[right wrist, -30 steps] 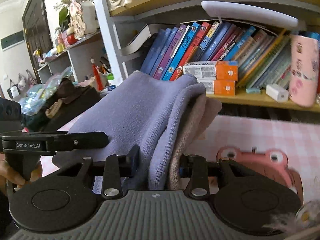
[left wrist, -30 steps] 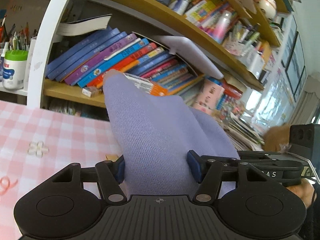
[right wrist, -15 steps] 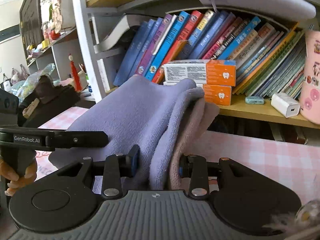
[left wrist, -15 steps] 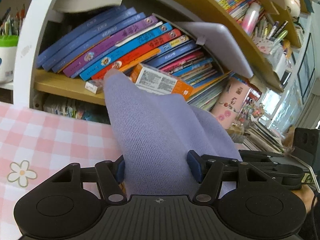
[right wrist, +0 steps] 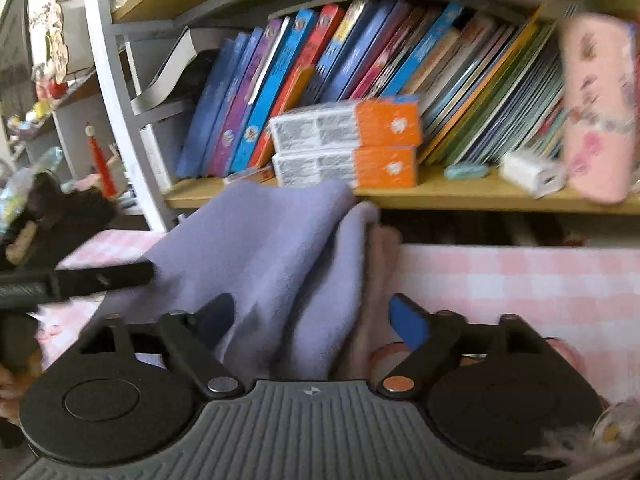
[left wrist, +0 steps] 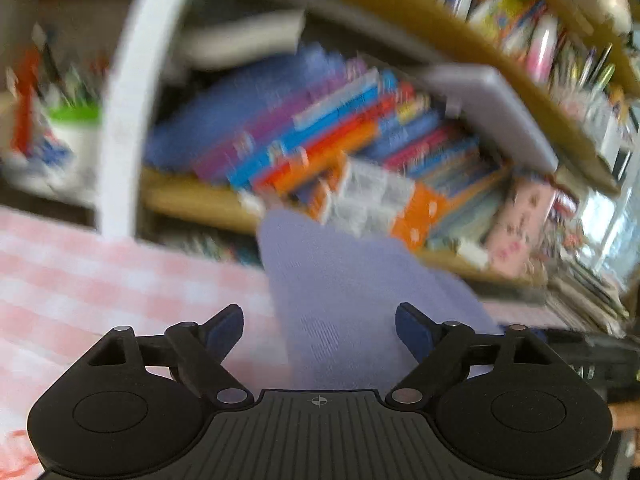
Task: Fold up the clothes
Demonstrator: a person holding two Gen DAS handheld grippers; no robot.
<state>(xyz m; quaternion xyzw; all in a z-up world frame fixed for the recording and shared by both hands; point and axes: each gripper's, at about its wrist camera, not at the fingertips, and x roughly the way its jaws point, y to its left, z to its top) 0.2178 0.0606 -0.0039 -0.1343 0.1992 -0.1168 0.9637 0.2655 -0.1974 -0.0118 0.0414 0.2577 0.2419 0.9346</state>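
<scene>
A folded lavender garment with a pinkish inner layer lies on the pink checked tablecloth. In the left wrist view my left gripper is open, its blue pads apart on either side of the cloth. In the right wrist view the same garment lies between the spread fingers of my right gripper, which is open; the pinkish layer shows at its right edge. The other gripper's black finger lies at the garment's left side.
A bookshelf with leaning books and two orange-and-white boxes stands just behind the table. A pink case and a white charger sit on the shelf. A white upright post and a green-lidded tub are at left.
Both grippers have opened and released the garment, which has dropped lower onto the table. The left wrist view is now motion-blurred.
</scene>
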